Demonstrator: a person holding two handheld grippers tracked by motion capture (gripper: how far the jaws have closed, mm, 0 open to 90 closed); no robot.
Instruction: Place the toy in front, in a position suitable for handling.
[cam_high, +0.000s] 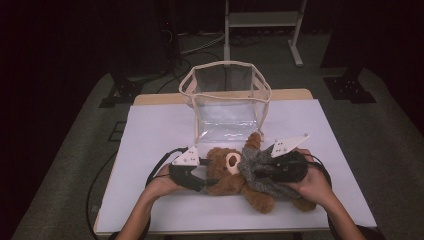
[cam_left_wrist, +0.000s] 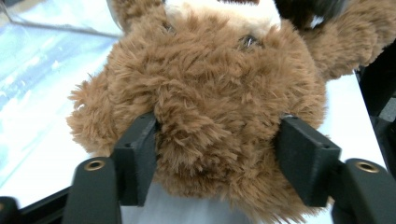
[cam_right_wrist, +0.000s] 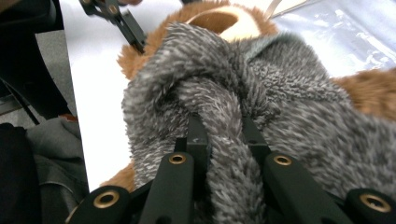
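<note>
**Both grippers engaged on the plush bear**

My right gripper (cam_right_wrist: 223, 140) is pinched tight on a raised fold of the fuzzy grey knitted sweater (cam_right_wrist: 280, 102). In the right gripper view, my two black jaws stand close together with the grey pile squeezed between them. In the high view, this gripper (cam_high: 260, 172) lies across the torso of the bear, with my right hand (cam_high: 312, 186) wrapped around its body.

My left gripper (cam_left_wrist: 217, 154) clamps the head of the brown plush teddy bear (cam_left_wrist: 210, 93). In the left gripper view, the jaws stand fairly wide, one pressed into the fur on each side of the head. In the high view, this gripper (cam_high: 206, 172) meets the bear from the left, with my left hand (cam_high: 162, 184) behind it.

The bear (cam_high: 225, 167) lies on its back on the white table surface (cam_high: 155, 130), near the front edge, head toward my left, legs toward my right. One arm points away from me.

Just beyond the bear stands a clear plastic storage bag with cream fabric trim (cam_high: 225, 95), upright and open at the top. The raised arm of the bear reaches close to its front wall.
</note>
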